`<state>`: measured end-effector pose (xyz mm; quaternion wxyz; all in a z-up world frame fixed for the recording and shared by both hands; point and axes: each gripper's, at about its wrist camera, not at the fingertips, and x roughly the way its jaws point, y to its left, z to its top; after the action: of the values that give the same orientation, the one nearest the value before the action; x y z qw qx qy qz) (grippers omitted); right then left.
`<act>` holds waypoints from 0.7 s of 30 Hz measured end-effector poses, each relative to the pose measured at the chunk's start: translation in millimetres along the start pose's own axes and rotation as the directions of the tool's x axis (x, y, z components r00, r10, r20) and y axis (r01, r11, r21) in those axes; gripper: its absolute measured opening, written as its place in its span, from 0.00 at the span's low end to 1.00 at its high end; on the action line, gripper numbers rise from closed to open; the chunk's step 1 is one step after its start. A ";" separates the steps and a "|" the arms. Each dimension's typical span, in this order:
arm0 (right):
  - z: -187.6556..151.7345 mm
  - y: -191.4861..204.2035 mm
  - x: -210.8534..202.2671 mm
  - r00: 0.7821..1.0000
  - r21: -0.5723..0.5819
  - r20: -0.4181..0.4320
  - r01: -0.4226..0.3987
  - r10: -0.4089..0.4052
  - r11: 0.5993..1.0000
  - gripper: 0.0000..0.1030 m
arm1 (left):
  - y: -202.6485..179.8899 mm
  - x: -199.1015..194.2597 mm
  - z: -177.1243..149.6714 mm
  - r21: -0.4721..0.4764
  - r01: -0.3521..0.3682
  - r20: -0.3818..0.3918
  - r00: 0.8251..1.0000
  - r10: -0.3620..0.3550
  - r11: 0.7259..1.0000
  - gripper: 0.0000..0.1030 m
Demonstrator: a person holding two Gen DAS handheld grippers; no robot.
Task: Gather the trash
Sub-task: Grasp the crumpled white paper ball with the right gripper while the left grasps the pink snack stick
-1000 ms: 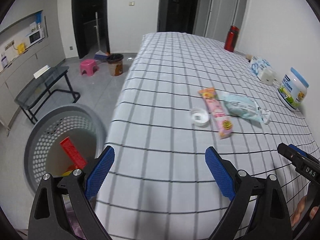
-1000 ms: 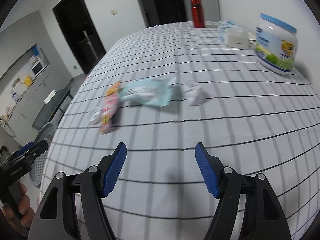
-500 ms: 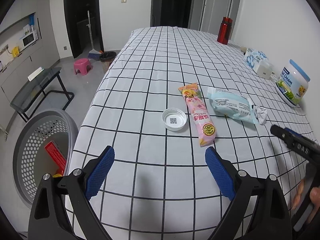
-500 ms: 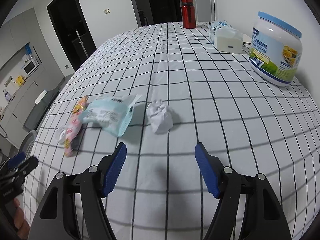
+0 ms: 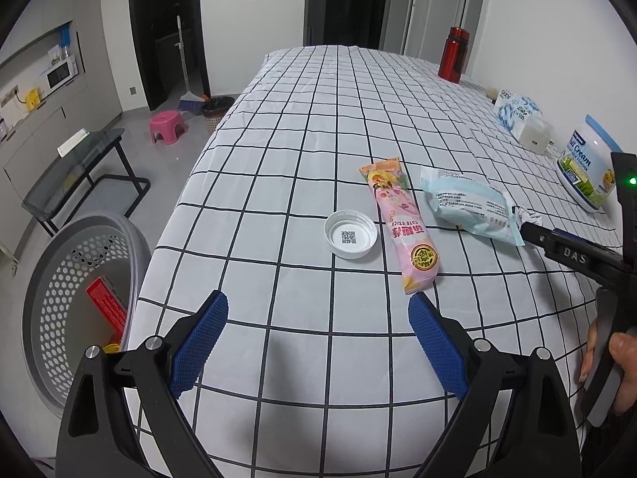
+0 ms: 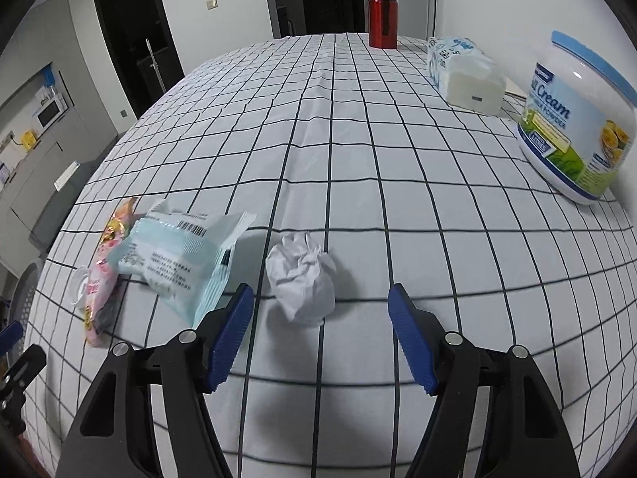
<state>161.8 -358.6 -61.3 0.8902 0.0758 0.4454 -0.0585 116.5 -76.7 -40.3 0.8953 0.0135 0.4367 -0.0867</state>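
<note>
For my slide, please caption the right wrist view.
Open right gripper approaching a crumpled white paper ball on the checked tablecloth.

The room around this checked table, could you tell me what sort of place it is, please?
Probably a home kitchen or dining area: a microwave sits in a wall niche over cabinets, a milk powder tub and red flask stand on the table, and a broom leans by a doorway.

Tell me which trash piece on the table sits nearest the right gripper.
The crumpled white paper ball, just ahead of the open right gripper. The light-blue wrapper, pink snack stick and white cap lie farther left.
</note>
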 end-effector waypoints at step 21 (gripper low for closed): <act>1.1 6.1 -1.1 0.999 -0.042 0.016 -0.049 0.050 0.998 0.31 | -14.2 10.9 -2.3 -0.007 0.010 -0.024 1.000 -0.010 1.000 0.88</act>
<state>163.1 -352.8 -59.3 0.8965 0.0681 0.4370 -0.0278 118.9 -92.0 -49.6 0.8895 0.0094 0.4479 -0.0897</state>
